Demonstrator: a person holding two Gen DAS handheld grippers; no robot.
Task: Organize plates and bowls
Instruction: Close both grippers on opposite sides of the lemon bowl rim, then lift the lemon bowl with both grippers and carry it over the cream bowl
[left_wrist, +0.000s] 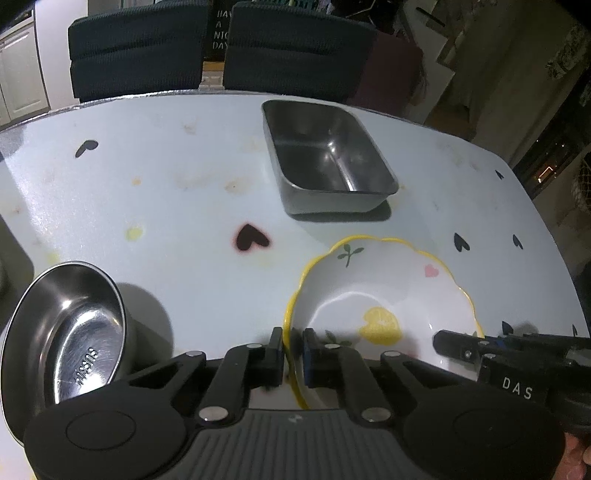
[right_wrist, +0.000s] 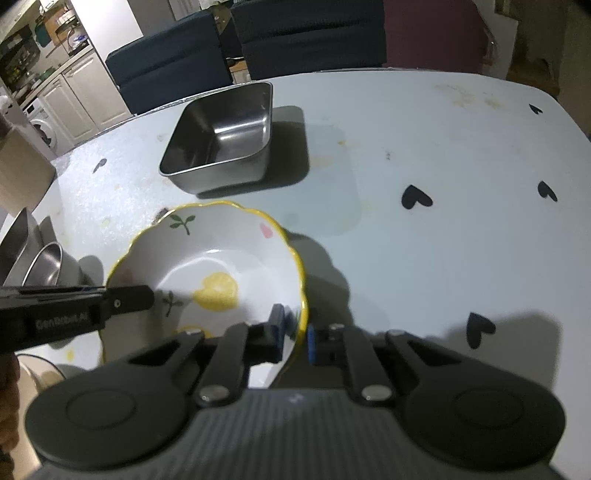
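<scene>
Together, my left gripper (left_wrist: 293, 354) and right gripper (right_wrist: 293, 334) pinch opposite rims of a white ceramic bowl with a scalloped yellow edge (left_wrist: 384, 291), painted with hearts and green sprigs, on the heart-print table (left_wrist: 166, 184), just before a rectangular steel tray (left_wrist: 325, 158).

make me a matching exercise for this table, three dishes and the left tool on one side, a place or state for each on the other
Things:
1. rectangular steel tray
2. round steel bowl
3. yellow-rimmed ceramic bowl
4. left tool

Places or states:
A. gripped on two sides of its rim
B. closed on a scalloped rim
C. at the far side of the table, untouched
D. at the near left table edge, untouched

Pairs: 1-C, 2-D, 3-A, 4-B
</scene>
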